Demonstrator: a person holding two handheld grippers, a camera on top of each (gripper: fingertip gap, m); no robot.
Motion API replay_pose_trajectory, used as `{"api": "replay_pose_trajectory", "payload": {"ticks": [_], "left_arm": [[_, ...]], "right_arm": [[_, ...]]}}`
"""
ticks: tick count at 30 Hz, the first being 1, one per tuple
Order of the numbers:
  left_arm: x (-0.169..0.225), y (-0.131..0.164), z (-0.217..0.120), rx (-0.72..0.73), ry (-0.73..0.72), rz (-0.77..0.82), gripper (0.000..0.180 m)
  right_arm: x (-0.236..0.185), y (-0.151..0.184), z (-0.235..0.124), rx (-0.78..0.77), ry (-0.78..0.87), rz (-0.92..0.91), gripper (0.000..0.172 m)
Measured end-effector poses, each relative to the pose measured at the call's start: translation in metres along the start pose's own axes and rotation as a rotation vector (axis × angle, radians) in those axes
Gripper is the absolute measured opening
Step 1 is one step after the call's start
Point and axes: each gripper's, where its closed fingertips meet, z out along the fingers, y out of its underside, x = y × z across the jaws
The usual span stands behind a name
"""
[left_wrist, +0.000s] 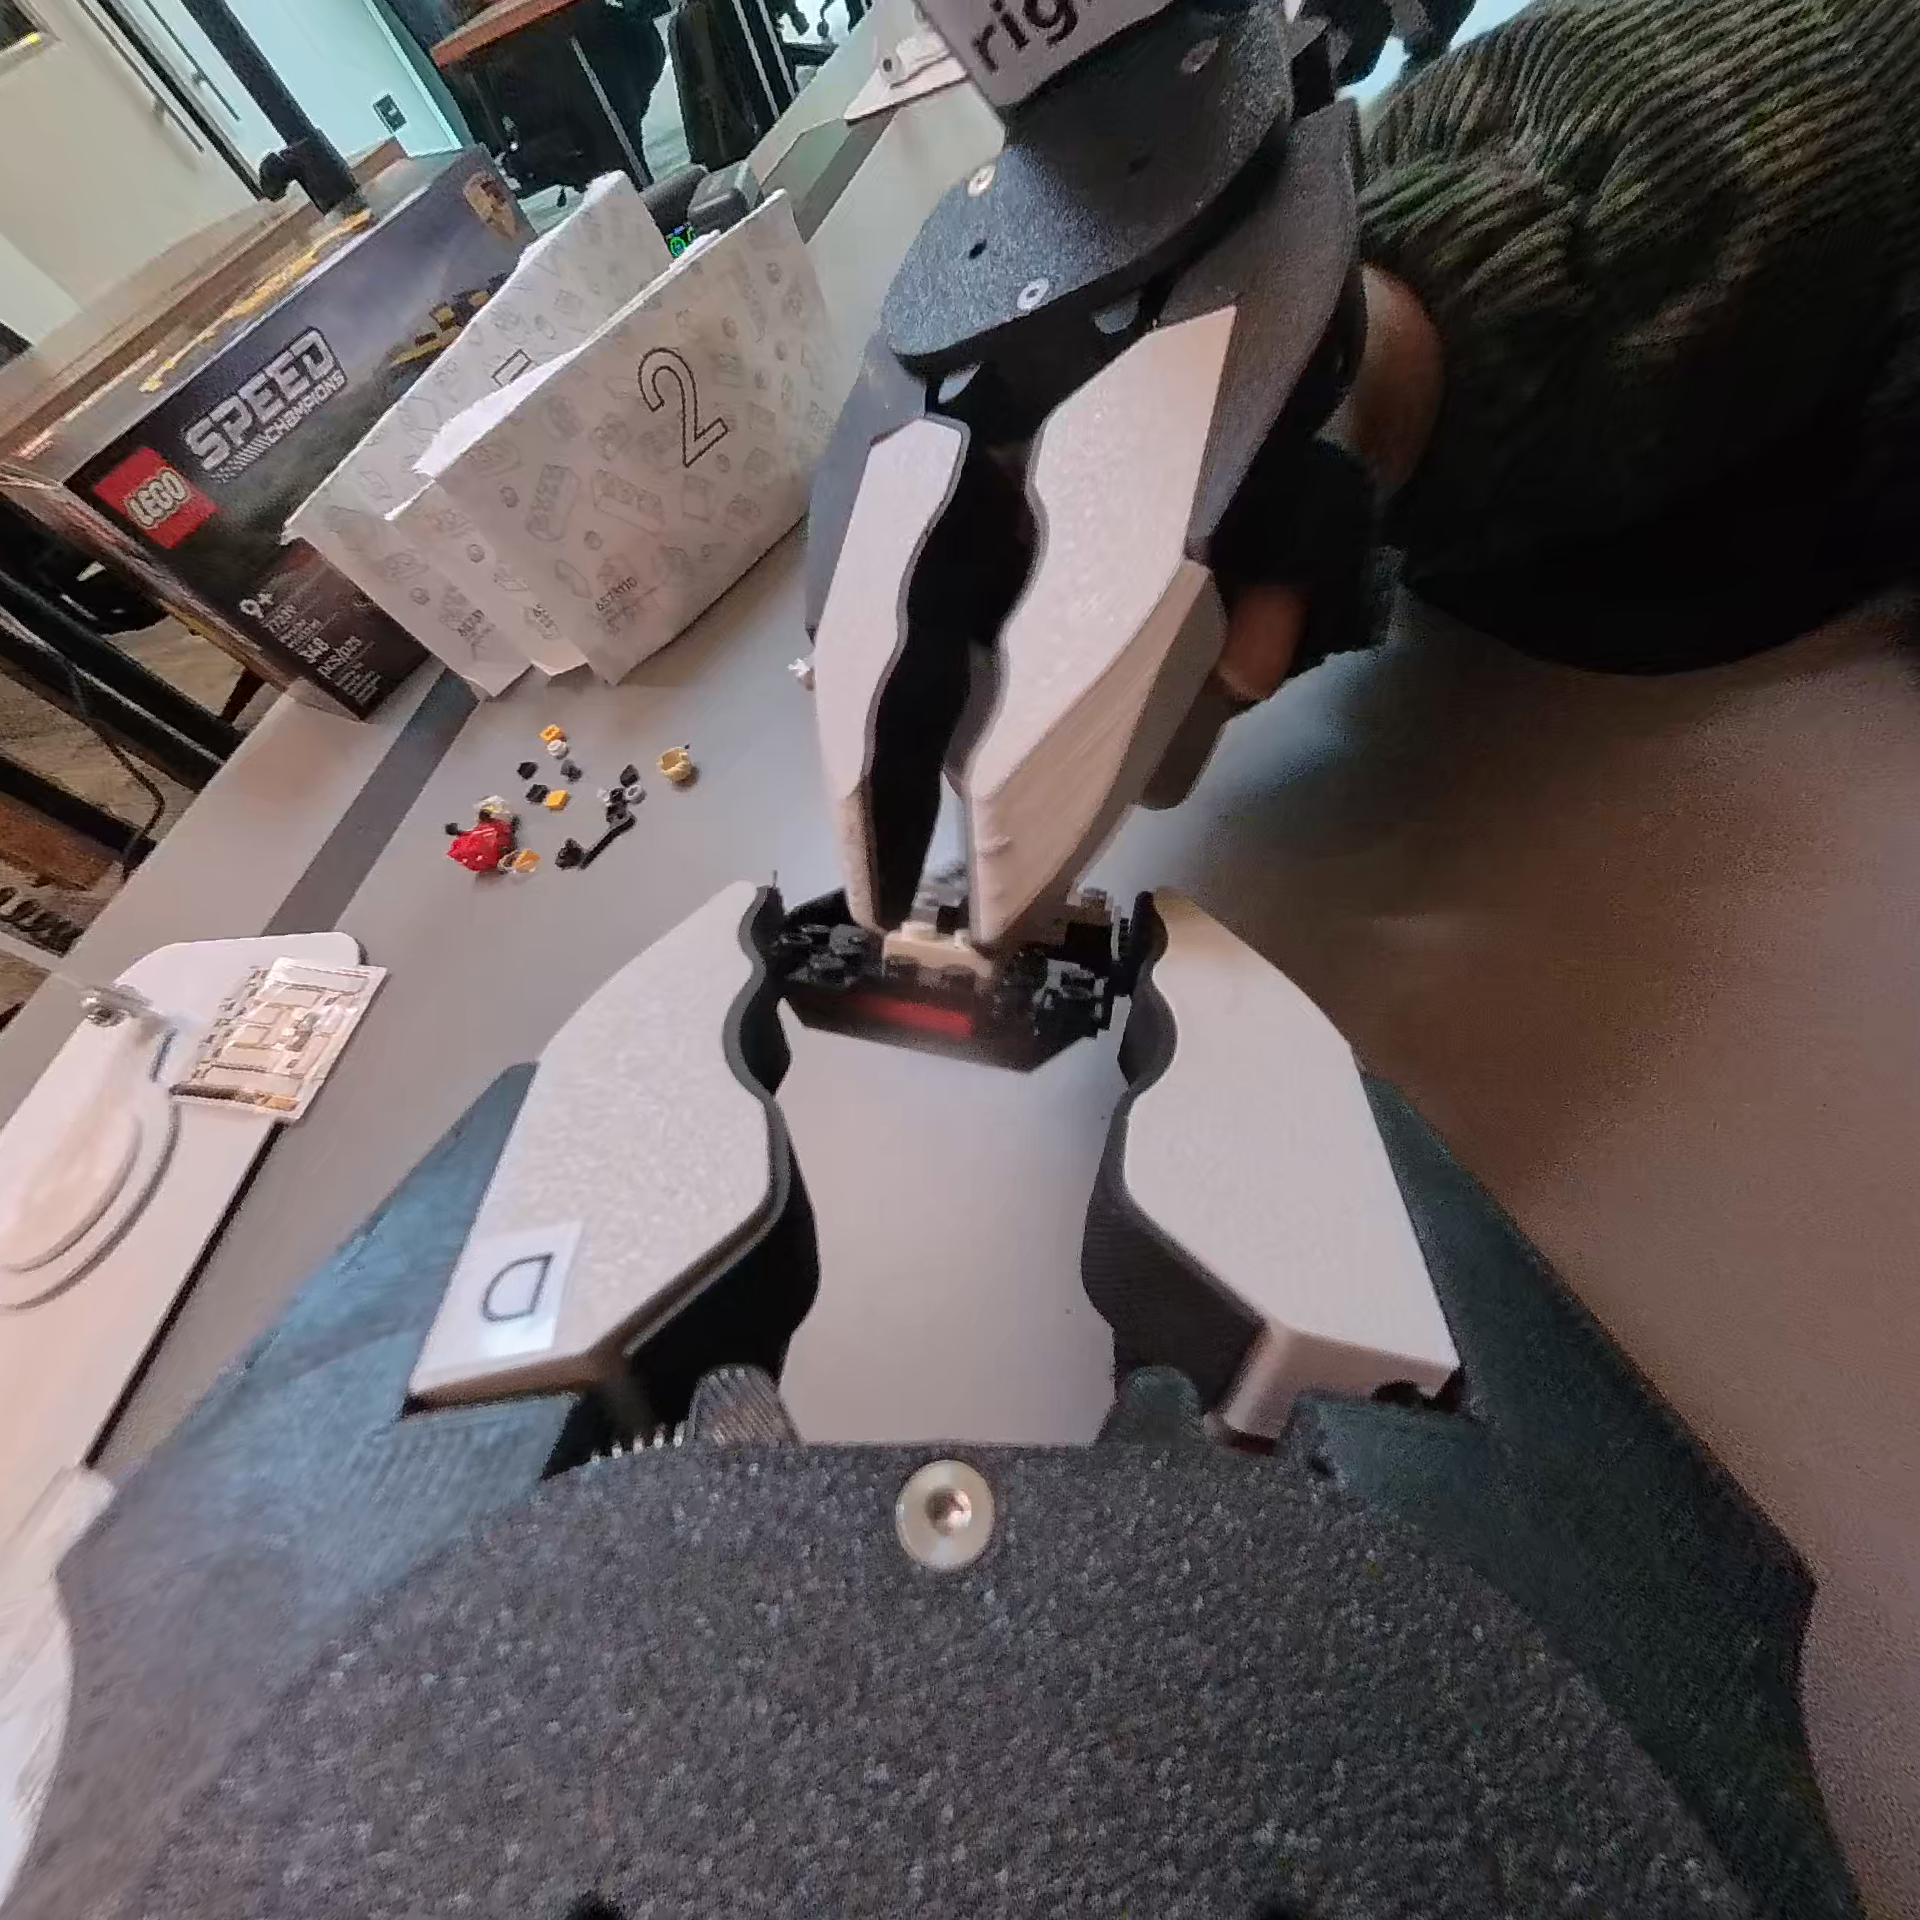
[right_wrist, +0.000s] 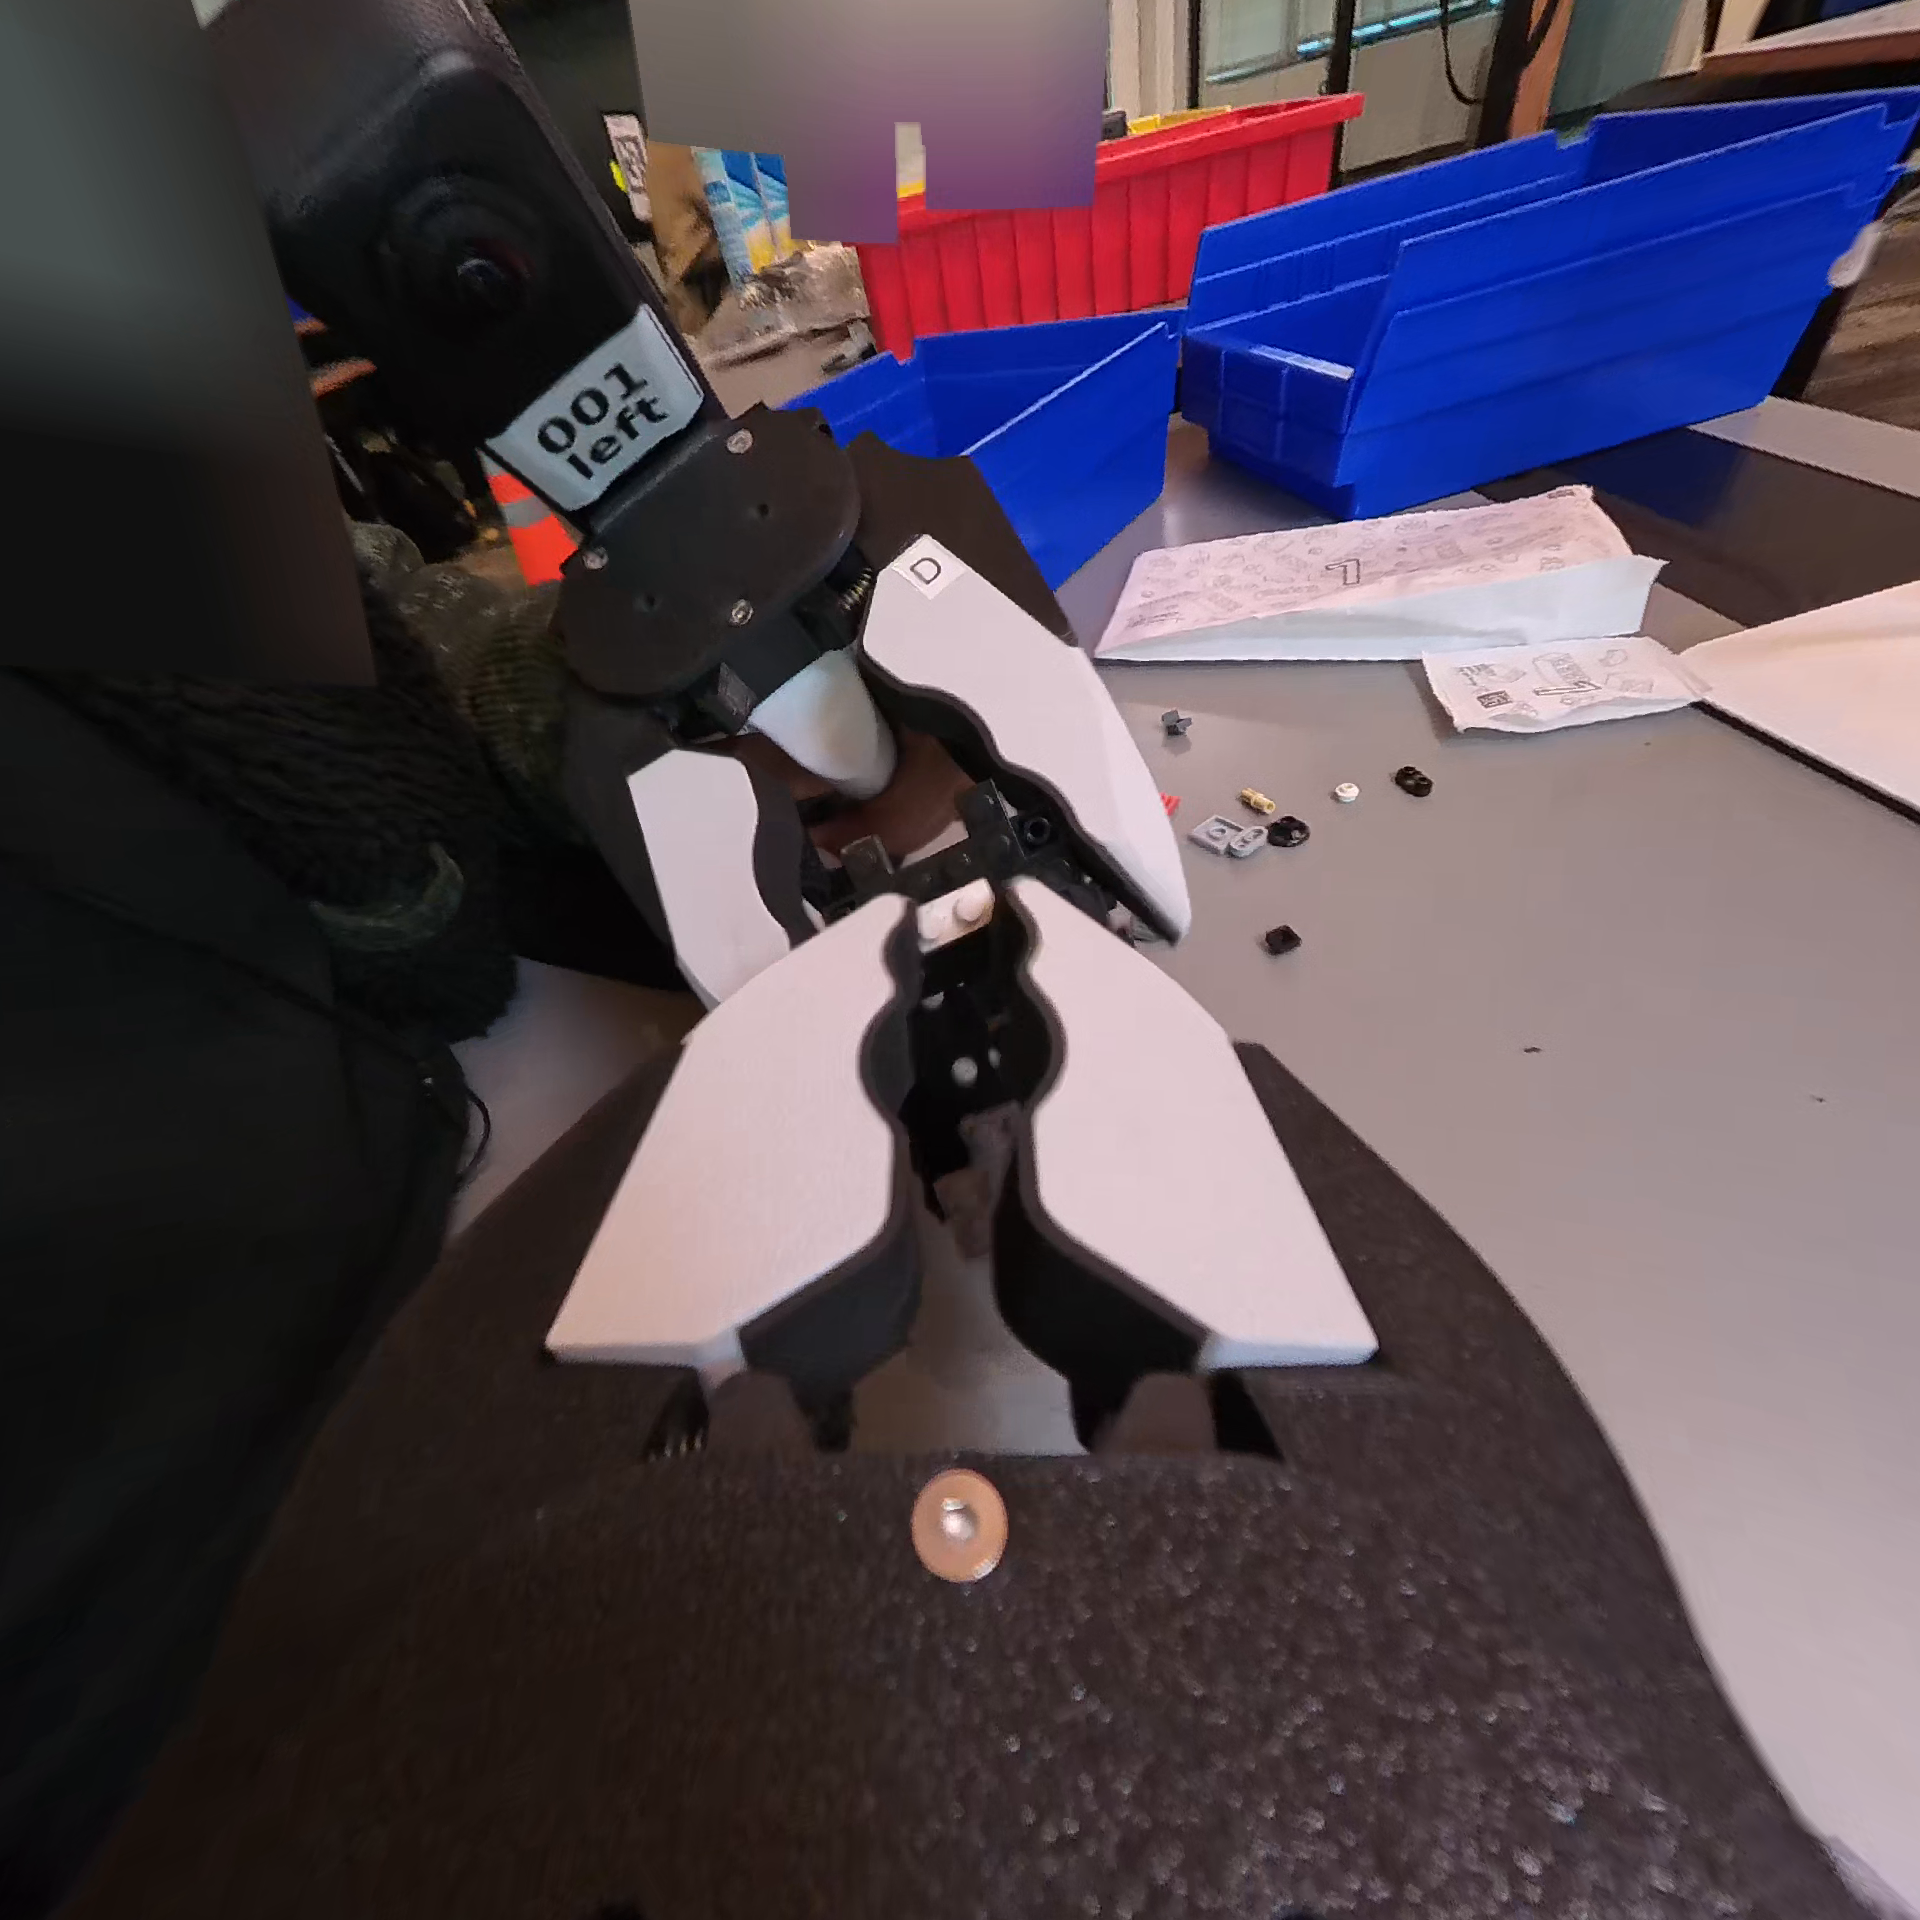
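L gripper clamps a half-built black brick model w/ both pads on the grey worktop; R gripper pinches a small white brick on top; loose bricks at 10 o'clock remain.

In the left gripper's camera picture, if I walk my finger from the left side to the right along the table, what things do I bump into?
Sheet of stickers → heap of small loose bricks → black brick model with the right gripper on a small white brick → knitted sleeve.
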Motion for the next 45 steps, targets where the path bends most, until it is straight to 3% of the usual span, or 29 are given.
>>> {"api": "replay_pose_trajectory", "payload": {"ticks": [1, 2, 4, 6, 9, 13, 21, 25, 28, 33, 45], "left_arm": [[0.003, 0.002, 0.005, -0.019, 0.012, -0.01, 0.063], [0.009, 0.005, 0.011, -0.051, 0.038, 0.016, 0.063], [0.001, 0.006, 0.012, -0.062, -0.03, 0.086, 0.064], [-0.011, -0.001, 0.001, 0.0, -0.024, -0.039, 0.063], [-0.019, -0.001, -0.005, 0.01, -0.057, -0.03, 0.063], [-0.016, 0.0, -0.002, -0.008, -0.06, 0.012, 0.063], [-0.027, 0.012, 0.001, -0.126, -0.207, 0.172, 0.063], [-0.034, 0.029, 0.004, -0.244, -0.256, 0.213, 0.063], [-0.034, 0.03, 0.005, -0.254, -0.255, 0.177, 0.062], [-0.032, 0.039, 0.011, -0.321, -0.27, 0.186, 0.063], [-0.031, 0.039, 0.009, -0.246, -0.208, 0.039, 0.061]], "right_arm": [[-0.014, -0.003, 0.002, 0.029, -0.094, 0.031, 0.0], [-0.029, 0.002, 0.011, -0.005, -0.16, 0.012, 0.0], [-0.019, 0.002, 0.01, -0.002, -0.063, -0.11, 0.0], [-0.006, -0.016, -0.012, 0.099, -0.066, -0.034, 0.0], [0.004, -0.013, -0.019, 0.082, -0.004, -0.074, 0.0], [0.008, 0.0, -0.009, 0.034, -0.018, 0.001, 0.012], [0.013, 0.013, 0.009, -0.011, -0.006, 0.249, 0.03], [0.011, 0.016, 0.014, -0.043, 0.024, 0.224, 0.044], [0.019, 0.023, 0.02, -0.109, 0.149, 0.129, 0.047], [0.028, 0.033, 0.027, -0.169, 0.258, 0.054, 0.039], [0.024, 0.034, 0.017, -0.16, 0.153, 0.109, 0.019]]}}
